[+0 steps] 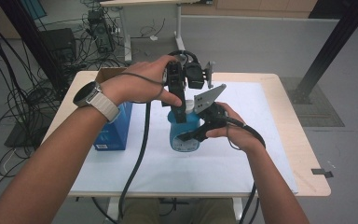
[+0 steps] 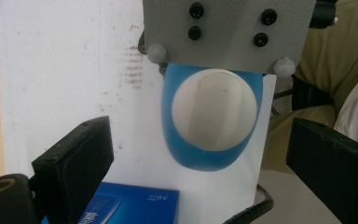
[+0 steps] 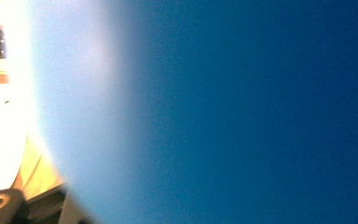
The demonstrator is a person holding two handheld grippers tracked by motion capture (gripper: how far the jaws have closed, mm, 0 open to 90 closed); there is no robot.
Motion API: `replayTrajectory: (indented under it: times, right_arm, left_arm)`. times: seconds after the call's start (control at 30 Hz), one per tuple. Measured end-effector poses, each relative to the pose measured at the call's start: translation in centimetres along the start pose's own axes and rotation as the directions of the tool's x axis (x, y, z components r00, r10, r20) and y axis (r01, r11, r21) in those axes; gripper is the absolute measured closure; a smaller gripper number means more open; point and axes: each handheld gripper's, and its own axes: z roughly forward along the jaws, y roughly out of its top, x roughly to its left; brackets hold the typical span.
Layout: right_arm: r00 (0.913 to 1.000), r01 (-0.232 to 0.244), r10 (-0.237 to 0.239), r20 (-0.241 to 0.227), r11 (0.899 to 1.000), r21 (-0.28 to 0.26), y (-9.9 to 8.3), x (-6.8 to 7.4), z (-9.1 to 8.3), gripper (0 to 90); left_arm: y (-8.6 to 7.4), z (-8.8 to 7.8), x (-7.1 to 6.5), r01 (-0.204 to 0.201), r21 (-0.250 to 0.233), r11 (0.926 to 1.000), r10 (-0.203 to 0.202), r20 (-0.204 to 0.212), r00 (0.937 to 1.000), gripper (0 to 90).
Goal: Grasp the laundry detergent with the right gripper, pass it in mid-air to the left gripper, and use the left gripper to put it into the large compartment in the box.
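Observation:
A blue bottle (image 1: 177,131) with a white round top (image 2: 213,109) stands upright in the middle of the white sheet. My right gripper (image 1: 189,136) comes in from the right and is shut on the bottle's body; in the right gripper view the blurred blue wall (image 3: 237,112) sits right against the camera. My left gripper (image 1: 182,116) points down over the bottle's top. Its jaws stand wide apart on either side of the top in the left gripper view (image 2: 200,137), touching nothing. The right gripper's grey plate (image 2: 228,32) hides the far edge of the bottle.
A blue carton (image 1: 114,128) stands left of the bottle, also at the bottom of the left gripper view (image 2: 130,205). An open cardboard box (image 1: 109,73) sits at the table's back left. The white sheet (image 1: 242,158) covers most of the wooden table (image 1: 307,158). Cables trail off the front edge.

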Motion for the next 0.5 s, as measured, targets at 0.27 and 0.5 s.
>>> replayTrajectory:
  times: [0.27,0.5]
  right_arm:
    - [1.0000,0.000,0.000,0.005,1.000,0.004,0.00,-0.01,-0.05,44.0]
    - [1.0000,-0.003,0.003,0.002,1.000,0.002,0.14,0.06,-0.10,44.0]
  left_arm:
    - [-0.07,0.21,-0.03,0.000,-0.002,1.0000,0.000,0.001,1.0000,8.1]
    - [-0.11,0.48,-0.10,0.000,-0.009,1.0000,0.000,0.001,1.0000,8.1]
